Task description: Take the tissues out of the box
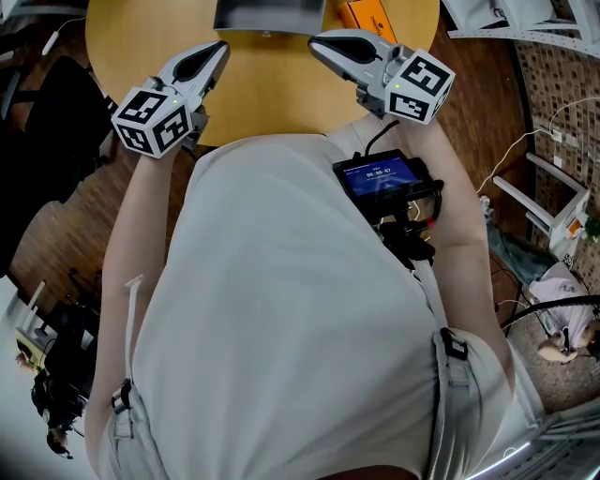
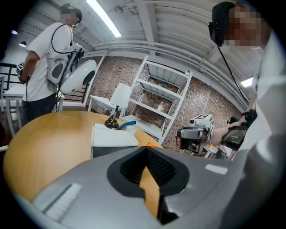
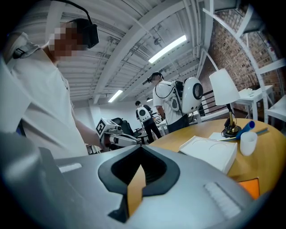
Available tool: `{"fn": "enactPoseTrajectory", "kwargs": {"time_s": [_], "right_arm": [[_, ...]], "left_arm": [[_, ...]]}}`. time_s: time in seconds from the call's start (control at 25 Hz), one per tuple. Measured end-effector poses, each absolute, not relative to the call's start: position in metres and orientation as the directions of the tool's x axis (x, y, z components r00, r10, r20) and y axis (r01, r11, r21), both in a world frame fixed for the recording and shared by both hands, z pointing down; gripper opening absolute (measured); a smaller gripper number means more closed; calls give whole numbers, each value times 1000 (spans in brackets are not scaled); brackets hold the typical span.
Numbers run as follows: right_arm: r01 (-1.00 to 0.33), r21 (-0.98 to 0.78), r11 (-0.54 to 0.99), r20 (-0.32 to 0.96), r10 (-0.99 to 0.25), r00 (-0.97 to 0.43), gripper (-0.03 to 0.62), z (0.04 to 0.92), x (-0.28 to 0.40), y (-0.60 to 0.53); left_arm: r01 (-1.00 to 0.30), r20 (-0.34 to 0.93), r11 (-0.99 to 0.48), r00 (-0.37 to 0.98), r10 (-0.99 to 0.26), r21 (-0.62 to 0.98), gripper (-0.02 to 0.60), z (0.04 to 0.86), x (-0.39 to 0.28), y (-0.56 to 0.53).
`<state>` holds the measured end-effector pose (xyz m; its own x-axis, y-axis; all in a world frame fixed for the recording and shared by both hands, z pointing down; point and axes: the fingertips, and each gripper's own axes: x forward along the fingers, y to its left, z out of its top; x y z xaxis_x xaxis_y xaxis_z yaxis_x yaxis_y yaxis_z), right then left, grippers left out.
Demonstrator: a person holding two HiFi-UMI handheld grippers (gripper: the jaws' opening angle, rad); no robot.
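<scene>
Box [image 1: 267, 14]: far side of round surface [image 1: 281, 94], top flat, nothing poking out. Left hand-held gripper [image 1: 214, 54] and right hand-held gripper [image 1: 323, 44] both pressed together, empty, over near edge, well apart from box. Risks: jaws left closed would only shove light box toward cup [image 3: 248, 143] and lamp [image 3: 222, 87]; deep pinch could drag out clump or lift whole box; unbraced box may tip.

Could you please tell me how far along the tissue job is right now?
Done: nothing visible; no tissue lies on the round table. In hand: nothing; the left gripper and right gripper are both shut and empty, held over the table's near edge. Left: reaching the white box and pulling the tissues out.
</scene>
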<state>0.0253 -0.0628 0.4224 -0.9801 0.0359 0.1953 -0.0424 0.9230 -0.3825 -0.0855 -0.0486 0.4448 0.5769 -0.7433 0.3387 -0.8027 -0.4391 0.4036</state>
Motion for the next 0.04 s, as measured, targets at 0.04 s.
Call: {"fn": "enactPoseTrajectory", "kwargs": {"time_s": [0.04], "right_arm": [[-42,-383,923,195,36,-980,0,422,25,-63]], "left_arm": [[-802,340,-440,577,-742,404,0,445,-85,-48]]}}
